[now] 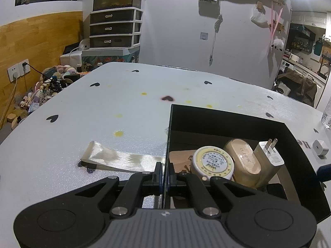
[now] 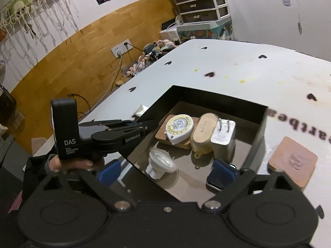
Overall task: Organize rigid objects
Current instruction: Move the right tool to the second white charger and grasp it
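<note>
over the near edge of the black box (image 2: 261, 122) the right gripper (image 2: 167, 170) stands released, jaws wide, nothing pressed between its blue pads (image 2: 109, 171). left gripper (image 1: 164, 174) is clenched on the box's thin left wall, steadying it.

contents noted – tape measure (image 2: 179, 128), tan oval case (image 2: 203, 134), wall plug adapter (image 2: 224, 139), white round fitting (image 2: 160, 164), and a dark flat device (image 2: 220, 177) lying at the near wall, just behind the right pad. wooden slab beneath the tape measure.

judgement: a placing step looks complete – the dark device appears deposited. next move calls for lifting clear of the rim and reaching right for the brown coaster (image 2: 292, 161), which rests on the bench (image 2: 227, 70) just outside the box.

bench surface: white, heart-printed, yellow-stained. a ribbon (image 1: 122, 159) lies left of the box. room cluttered; drawer unit (image 1: 114, 28) at the far wall.
</note>
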`<action>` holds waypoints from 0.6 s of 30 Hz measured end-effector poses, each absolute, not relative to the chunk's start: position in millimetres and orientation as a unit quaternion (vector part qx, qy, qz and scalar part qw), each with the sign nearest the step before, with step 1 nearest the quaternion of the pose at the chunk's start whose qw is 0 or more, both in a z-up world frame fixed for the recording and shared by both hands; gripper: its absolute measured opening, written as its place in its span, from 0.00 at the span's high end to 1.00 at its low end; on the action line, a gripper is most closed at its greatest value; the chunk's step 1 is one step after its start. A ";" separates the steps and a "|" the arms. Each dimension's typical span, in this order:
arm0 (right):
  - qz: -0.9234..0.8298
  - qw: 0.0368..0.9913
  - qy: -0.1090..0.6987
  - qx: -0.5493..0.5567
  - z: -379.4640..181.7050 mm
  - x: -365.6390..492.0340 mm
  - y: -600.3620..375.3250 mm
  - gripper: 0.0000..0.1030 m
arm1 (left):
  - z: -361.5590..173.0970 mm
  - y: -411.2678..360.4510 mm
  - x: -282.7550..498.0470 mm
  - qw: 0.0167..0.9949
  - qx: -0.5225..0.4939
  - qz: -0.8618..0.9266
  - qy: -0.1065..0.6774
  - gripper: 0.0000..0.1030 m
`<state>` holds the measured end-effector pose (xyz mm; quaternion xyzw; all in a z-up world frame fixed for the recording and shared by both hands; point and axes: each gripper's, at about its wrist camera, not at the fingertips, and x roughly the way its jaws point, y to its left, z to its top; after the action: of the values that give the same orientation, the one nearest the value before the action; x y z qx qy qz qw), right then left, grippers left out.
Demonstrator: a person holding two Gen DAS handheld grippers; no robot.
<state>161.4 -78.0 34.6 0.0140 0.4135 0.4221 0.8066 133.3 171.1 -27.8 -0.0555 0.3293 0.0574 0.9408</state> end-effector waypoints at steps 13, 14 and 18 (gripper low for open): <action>0.346 0.852 0.393 0.017 35.7 157.0 -148.7 0.00 | -27.6 170.9 133.5 0.941 -0.055 0.057 0.329 0.97; 0.336 0.854 0.396 0.017 33.8 159.7 -156.5 0.00 | -27.6 171.2 133.3 0.941 -0.055 0.058 0.329 0.97; 0.273 0.876 0.397 0.021 27.1 170.8 -184.0 0.00 | -27.7 171.0 133.3 0.941 -0.056 0.058 0.329 0.97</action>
<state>170.8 -184.0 27.1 0.0207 0.3970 0.2726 0.8762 133.3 171.0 -27.7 -0.0555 0.3295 0.0579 0.9408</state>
